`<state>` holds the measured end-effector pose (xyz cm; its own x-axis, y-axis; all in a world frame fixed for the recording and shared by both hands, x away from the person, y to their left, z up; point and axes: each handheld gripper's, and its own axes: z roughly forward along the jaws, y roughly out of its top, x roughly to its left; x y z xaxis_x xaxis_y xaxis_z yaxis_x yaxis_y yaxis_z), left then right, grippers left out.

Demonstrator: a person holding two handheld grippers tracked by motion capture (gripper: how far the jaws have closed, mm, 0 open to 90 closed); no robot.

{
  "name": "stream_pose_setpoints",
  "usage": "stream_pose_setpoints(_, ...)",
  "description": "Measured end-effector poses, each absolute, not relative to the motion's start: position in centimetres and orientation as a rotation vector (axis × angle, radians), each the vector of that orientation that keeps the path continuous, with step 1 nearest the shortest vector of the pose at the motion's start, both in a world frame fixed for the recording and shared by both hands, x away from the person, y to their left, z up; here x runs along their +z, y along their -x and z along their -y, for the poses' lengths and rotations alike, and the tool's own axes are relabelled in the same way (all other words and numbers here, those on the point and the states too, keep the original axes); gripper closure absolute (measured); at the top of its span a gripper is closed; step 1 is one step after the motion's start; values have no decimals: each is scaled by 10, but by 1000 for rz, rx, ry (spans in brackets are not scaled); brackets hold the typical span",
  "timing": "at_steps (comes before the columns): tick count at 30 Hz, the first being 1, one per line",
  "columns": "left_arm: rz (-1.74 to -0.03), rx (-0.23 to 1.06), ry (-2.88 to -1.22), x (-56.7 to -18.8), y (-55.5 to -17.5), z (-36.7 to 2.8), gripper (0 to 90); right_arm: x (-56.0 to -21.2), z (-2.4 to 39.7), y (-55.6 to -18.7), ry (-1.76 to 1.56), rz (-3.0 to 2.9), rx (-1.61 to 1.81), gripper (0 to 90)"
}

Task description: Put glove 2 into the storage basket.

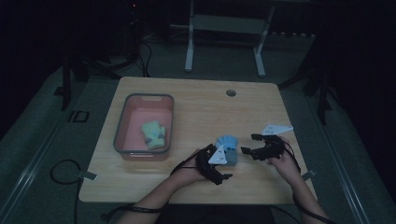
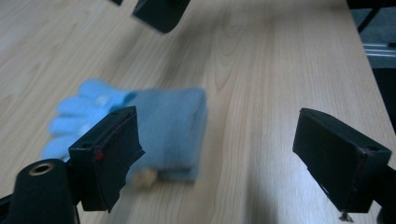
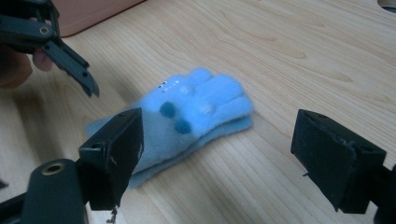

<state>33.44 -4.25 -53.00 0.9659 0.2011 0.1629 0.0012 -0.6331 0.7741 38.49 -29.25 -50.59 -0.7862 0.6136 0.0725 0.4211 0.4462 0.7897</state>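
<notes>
The blue glove point(image 1: 227, 148) lies flat on the bench point(image 1: 201, 107), folded double, between the two claws and well apart from the pink bin point(image 1: 122, 133) where a green glove point(image 1: 153, 134) already sits, so the step in hand looks like picking it up for the bin. The left claw point(image 2: 212, 154) stands wide with nothing in it, one jaw just beside the cuff end, and the right claw point(image 3: 217, 154) is equally wide and empty, facing the fingers. Best to take both layers at the cuff together (a one-layer pinch would let the fold fall open) and close fully before lifting.
</notes>
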Motion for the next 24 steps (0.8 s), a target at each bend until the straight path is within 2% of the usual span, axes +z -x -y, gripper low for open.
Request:
stream_pose_setpoints(8,-105,304,-2273,-530,-346,56,238,-505,293,-384,-890,-2461,1255,166)
stream_pose_setpoints(10,-90,320,-2279,-531,-347,58,297,-506,293,-383,-893,-2457,1256,161)
stream_pose_setpoints(17,-30,351,-2340,-538,-349,64,410,-509,294,-383,-909,-2471,1263,161)
stream_pose_setpoints(24,-9,363,-2356,-538,-350,62,456,-510,293,-384,-927,-2483,1259,162)
